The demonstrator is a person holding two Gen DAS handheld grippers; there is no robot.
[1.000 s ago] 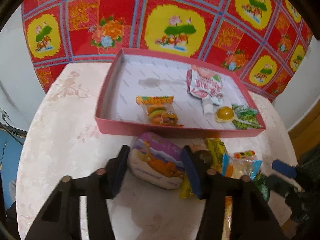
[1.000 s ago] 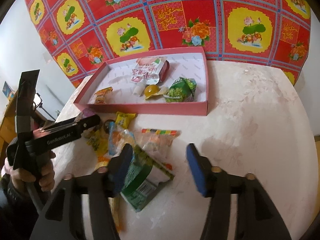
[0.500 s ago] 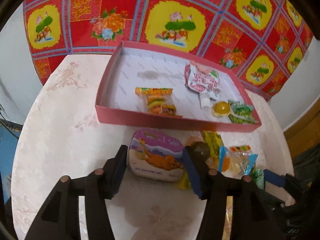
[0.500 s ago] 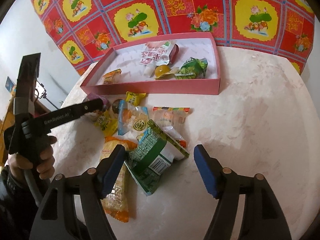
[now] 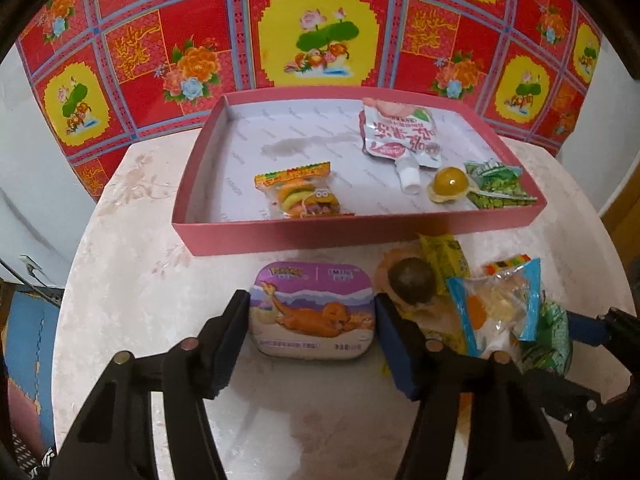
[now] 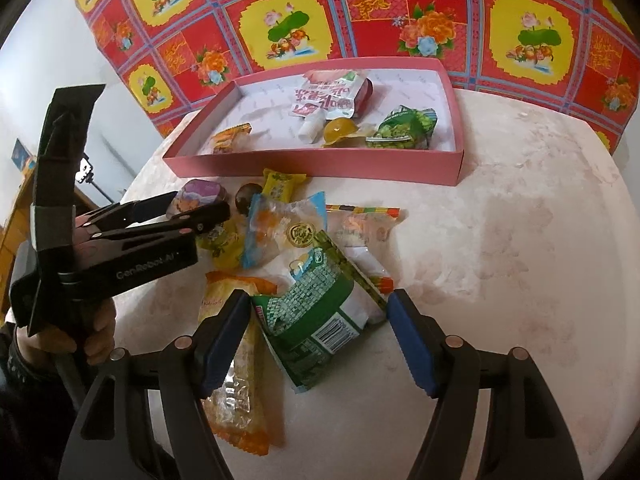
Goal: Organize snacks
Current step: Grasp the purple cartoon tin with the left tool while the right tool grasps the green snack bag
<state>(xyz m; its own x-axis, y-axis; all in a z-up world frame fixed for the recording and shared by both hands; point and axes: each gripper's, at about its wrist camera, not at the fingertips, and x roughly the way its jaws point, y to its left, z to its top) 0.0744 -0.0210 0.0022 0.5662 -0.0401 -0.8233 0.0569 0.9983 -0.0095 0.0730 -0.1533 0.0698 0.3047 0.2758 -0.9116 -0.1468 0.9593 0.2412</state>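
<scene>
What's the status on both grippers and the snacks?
Left gripper opening, straddling tin. Right gripper open over green packet. Four snacks in box; loose pile crowds the tin's right.

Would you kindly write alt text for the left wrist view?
The left gripper, jaws opening, straddles a purple cartoon mint tin on a pale round table. Behind it, a pink tray holds four snacks; more wrapped snacks lie piled to the right.

Two close fisheye views look steeply down along gripper fingers at a table; both share the pink tray in the upper middle of frame
</scene>
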